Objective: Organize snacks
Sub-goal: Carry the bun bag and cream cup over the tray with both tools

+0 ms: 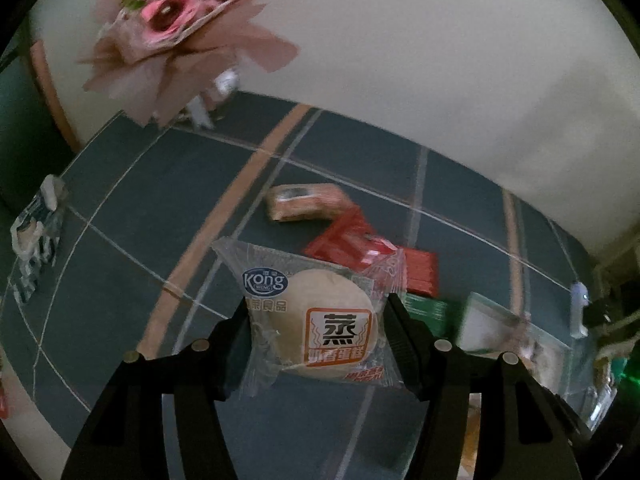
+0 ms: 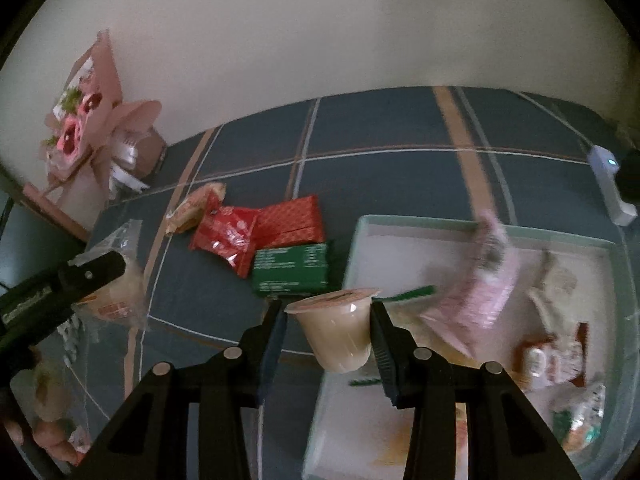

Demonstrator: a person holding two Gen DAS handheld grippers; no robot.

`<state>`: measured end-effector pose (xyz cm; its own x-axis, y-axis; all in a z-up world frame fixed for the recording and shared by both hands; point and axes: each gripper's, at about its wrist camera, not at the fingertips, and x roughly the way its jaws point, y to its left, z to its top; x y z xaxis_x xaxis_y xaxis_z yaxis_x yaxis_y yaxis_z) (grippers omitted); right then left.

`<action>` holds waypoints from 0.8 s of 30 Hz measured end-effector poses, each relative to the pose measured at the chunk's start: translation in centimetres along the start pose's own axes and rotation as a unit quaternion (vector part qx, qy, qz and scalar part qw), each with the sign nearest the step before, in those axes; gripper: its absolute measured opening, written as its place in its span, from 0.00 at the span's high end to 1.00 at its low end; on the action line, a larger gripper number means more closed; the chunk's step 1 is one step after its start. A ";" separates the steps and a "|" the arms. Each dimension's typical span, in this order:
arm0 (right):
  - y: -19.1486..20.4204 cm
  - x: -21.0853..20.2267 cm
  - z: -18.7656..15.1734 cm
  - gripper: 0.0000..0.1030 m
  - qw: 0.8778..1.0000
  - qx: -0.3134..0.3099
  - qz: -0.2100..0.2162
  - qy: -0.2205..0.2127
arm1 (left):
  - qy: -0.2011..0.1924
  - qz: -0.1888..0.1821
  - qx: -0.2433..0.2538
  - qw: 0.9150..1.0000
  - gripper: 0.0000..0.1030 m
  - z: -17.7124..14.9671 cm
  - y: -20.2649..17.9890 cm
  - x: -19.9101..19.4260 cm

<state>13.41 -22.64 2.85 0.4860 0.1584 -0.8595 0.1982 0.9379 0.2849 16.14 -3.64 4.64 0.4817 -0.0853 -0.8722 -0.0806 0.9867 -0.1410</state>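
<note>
A: Quick pass. What's hard to read?

B: The tray at right in the right wrist view is motion-smeared; a pink packet in it is just a streak, and the wrappers in its near corner are probably snack packs, can't tell which. The tray's near edge is cut off by the frame. The bouquet at the wall is blurred too.

A: Left hand-held gripper?

B: Clamped on the steamed cake packet, held above the checked counter. Clear wrapper, pale round cake, blue "Kong" logo, orange label. The pads press the wrapper's two sides.

A: Right hand-held gripper?

B: Clenched on a jelly cup, tilted, cream-coloured, foil lid on, held over the tray's left edge.

A: Loose snacks?

B: On the counter left of the tray: green box, red box behind it, red pouch overlapping that, tan packet farthest back, half hidden by the pouch.

A: Anything else?

B: A person's fingers at the bottom left corner, cropped.
</note>
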 end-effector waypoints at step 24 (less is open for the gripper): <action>-11.8 -10.7 -1.8 0.57 0.991 0.112 -0.061 -0.051 | 0.037 -0.057 0.125 0.990 0.38 -8.4 -11.8 -2.0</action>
<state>4.32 -34.80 7.97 0.5281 0.0058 -0.8491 0.4389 0.8542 0.2788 8.86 -16.27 4.10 0.4095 -0.1996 -0.8902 0.1944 0.9724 -0.1287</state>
